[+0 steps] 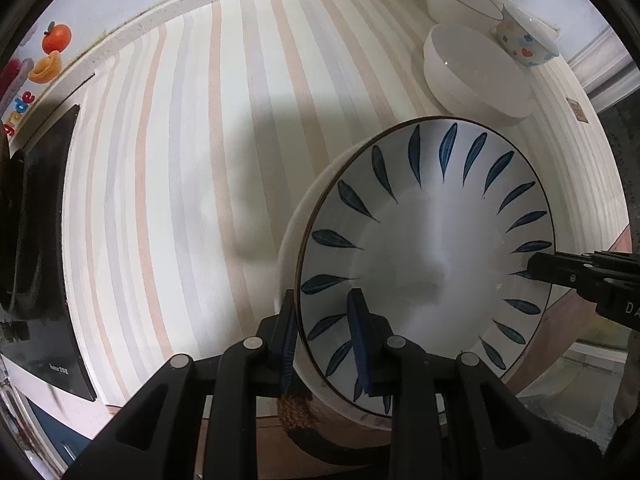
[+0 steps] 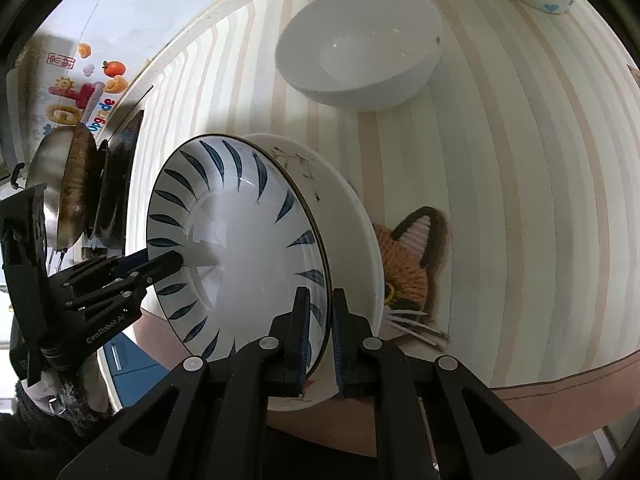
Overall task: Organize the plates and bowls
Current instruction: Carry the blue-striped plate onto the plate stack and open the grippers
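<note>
I am holding the blue leaf plate point(image 1: 432, 264) with both my tools, and it is sitting just over the white plate point(image 2: 352, 240) under it. My left gripper point(image 1: 326, 344) is pinching the blue leaf plate's rim on one side, with one finger inside the plate and one outside. My right gripper point(image 2: 320, 340) is pinching the rim on the other side, the same way. Both are squeezing tight on the plate. I think the two plates are nearly stacked, but I cannot tell if they are touching yet. The white bowl point(image 2: 360, 48) is sitting beyond the blue leaf plate on the striped cloth point(image 1: 180, 160), with another white bowl point(image 1: 460, 0) and a flowery bowl point(image 1: 524, 40) farther off behind it. A cat mat point(image 2: 408, 272) is peeking out from under the white plate. Here is what I am worrying about. If one tool is letting go before the other, the blue leaf plate may tip and bang down. My outside fingers may also be getting stuck between the two plates. If I am pulling out crooked, I may drag the blue leaf plate off its spot.
</note>
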`<act>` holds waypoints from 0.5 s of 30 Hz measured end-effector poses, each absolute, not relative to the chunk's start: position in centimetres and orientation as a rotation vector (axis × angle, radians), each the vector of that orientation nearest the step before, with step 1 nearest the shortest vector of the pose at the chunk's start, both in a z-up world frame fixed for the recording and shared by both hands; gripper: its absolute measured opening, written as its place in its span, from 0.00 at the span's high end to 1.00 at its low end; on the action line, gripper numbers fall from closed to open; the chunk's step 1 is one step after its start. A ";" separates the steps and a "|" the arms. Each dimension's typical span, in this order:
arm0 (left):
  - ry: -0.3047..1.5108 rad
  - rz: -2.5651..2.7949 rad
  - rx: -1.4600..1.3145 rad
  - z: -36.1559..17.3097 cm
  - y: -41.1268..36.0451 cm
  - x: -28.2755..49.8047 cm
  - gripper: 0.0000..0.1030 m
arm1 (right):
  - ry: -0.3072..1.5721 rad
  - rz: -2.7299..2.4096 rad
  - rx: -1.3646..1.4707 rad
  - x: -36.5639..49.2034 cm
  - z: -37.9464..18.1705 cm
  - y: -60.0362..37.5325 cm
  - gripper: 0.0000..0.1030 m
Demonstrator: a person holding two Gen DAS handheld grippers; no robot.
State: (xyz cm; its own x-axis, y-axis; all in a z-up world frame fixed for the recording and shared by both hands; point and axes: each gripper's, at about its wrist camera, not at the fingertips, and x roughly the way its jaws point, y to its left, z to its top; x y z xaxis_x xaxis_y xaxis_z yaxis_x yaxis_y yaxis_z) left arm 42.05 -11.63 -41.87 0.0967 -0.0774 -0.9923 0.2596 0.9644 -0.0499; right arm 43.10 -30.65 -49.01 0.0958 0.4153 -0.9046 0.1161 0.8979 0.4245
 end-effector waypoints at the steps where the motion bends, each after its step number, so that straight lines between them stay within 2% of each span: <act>1: 1.460 -0.248 0.152 -42.1 -11.8 42.0 0.78 | 1.475 0.230 0.443 43.1 -49.1 -30.7 0.89; 15: 1.441 -0.164 0.150 -43.2 -12.6 41.6 0.78 | 1.475 0.237 0.449 42.8 -49.5 -31.3 0.86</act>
